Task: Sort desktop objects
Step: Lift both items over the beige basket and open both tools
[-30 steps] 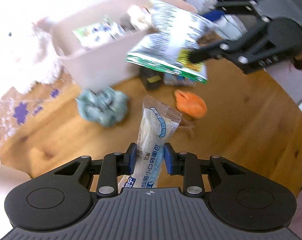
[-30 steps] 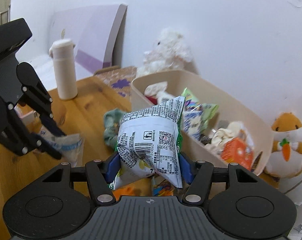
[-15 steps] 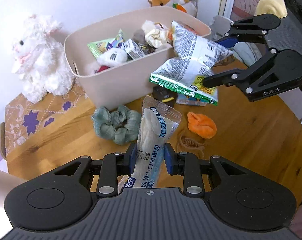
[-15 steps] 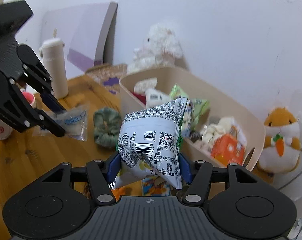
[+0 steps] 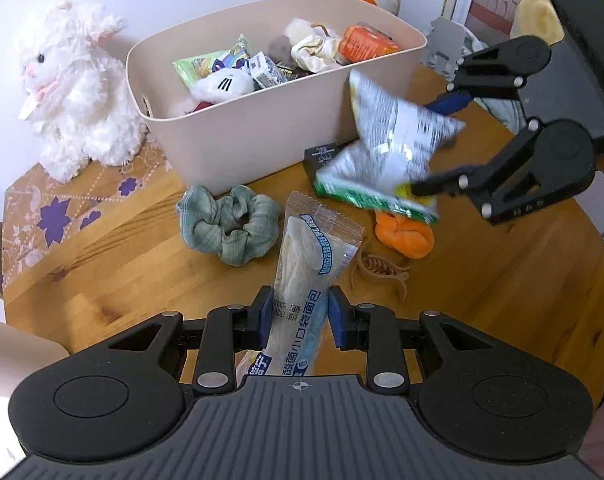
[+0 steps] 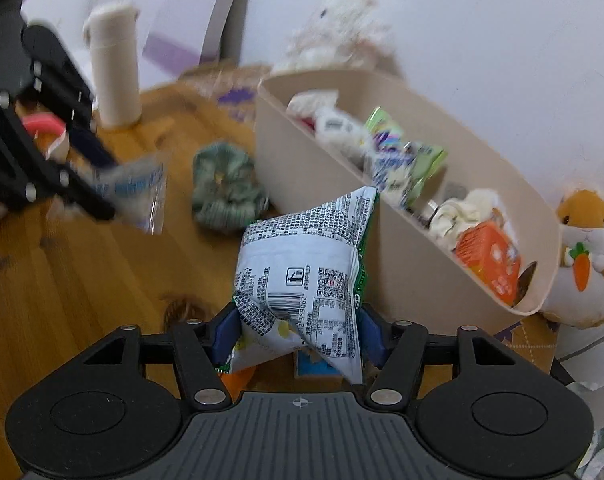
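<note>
My left gripper point(image 5: 297, 312) is shut on a clear bread packet point(image 5: 307, 276) with blue print, held above the wooden table point(image 5: 502, 300). My right gripper point(image 6: 298, 330) is shut on a silver and green snack bag point(image 6: 302, 272), held over the table just in front of the beige bin point(image 5: 262, 128). The right gripper also shows in the left wrist view point(image 5: 442, 144), with the bag point(image 5: 386, 156) in it. The bin point(image 6: 406, 264) holds several snacks and soft toys. The left gripper with its packet point(image 6: 138, 196) shows blurred at the left of the right wrist view.
On the table lie a green scrunchie point(image 5: 230, 224), an orange plush piece point(image 5: 404, 232), a brown hair claw point(image 5: 378, 270) and a black box point(image 5: 322, 156). A white plush rabbit point(image 5: 74, 92) sits on a patterned box. A hamster plush point(image 6: 586, 264) and a white bottle point(image 6: 114, 68) stand nearby.
The right gripper has dropped lower with the snack bag, closer to the table in front of the bin. The left gripper has pulled back and up, keeping its packet.
</note>
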Demonstrator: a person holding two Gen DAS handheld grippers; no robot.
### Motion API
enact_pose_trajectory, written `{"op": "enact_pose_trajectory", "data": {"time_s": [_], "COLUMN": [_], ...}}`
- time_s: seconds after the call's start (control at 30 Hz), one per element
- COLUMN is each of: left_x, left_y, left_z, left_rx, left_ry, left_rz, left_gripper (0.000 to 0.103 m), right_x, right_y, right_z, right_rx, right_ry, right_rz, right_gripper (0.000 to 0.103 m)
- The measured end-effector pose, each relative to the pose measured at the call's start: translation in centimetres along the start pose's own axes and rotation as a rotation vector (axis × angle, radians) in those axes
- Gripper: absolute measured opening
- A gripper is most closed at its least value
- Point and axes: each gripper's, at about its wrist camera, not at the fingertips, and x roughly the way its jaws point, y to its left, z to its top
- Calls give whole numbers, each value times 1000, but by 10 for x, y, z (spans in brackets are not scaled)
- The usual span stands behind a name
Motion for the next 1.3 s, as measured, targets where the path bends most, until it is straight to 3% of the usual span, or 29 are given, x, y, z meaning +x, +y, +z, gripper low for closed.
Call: {"op": "enact_pose_trajectory", "data": {"time_s": [0.2, 0.27, 0.33, 0.63, 0.9, 1.1, 1.3], "left_x": [1, 1, 0, -15, -38, -45, -30], "left_y": [-4, -5, -5, 1, 11, 12, 13], "left_z": [-3, -4, -5, 4, 48, 93, 138], "left_rx": [4, 5, 1, -23, -48, -77, -63], "left_ry": [8, 11, 10, -46, -177, -248, -302], "left_rz": [-12, -12, -13, 1, 12, 25, 144], "left_gripper": [30, 30, 29, 30, 29, 29, 29], "right_x": [2, 1, -1, -30, -73, -79, -57], "right_y": [11, 12, 14, 8, -25, -61, -96], "right_z": [-1, -1, 1, 7, 24, 44, 57], "right_rx": [-61, -82, -91, -97, -38, 29, 154], "right_ry": [-28, -36, -43, -134, -270, -322, -316], "right_rz": [-44, -27, -20, -26, -106, -204, -258], "right_gripper": [74, 60, 53, 49, 49, 49, 49]}}
